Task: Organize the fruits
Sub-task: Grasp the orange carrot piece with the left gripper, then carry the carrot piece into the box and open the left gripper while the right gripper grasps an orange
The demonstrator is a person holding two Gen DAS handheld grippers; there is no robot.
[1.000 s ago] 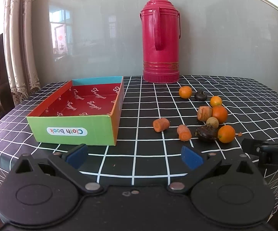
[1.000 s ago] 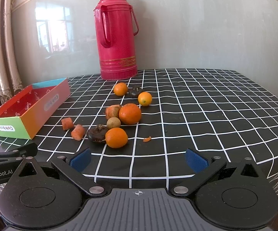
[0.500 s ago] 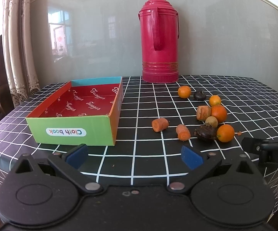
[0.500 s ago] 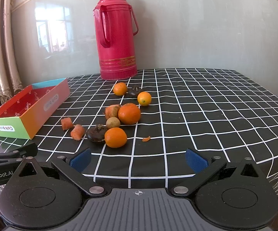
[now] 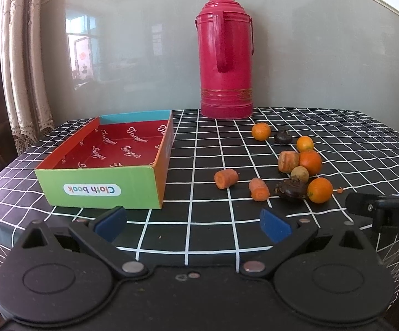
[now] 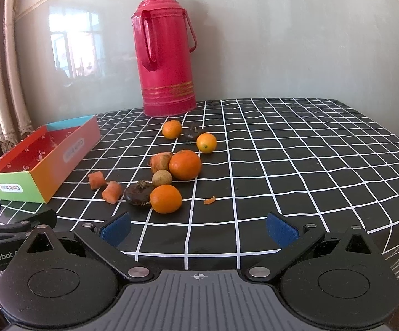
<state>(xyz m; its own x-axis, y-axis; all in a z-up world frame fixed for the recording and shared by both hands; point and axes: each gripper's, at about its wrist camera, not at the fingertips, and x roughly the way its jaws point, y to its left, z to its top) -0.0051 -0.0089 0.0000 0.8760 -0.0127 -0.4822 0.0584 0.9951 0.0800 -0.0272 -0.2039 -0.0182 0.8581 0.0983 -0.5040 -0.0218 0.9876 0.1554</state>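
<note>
Bare cloth [image 6: 296,165] right of the fruit cluster [image 6: 172,176] gives passage; box [image 5: 103,160] blocks the left edge, flask [image 5: 225,55] the rear edge.

The right tongs [image 6: 199,227] gape empty at the table's [image 6: 310,165] near edge, before the nearest orange [image 6: 166,199].

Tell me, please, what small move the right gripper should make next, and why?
Probably ease the right gripper forward toward the nearest orange. Both grippers are open and hold nothing, the box has no fruit in it, and that orange lies closest ahead of the right gripper, touching a dark fruit on its left.
</note>
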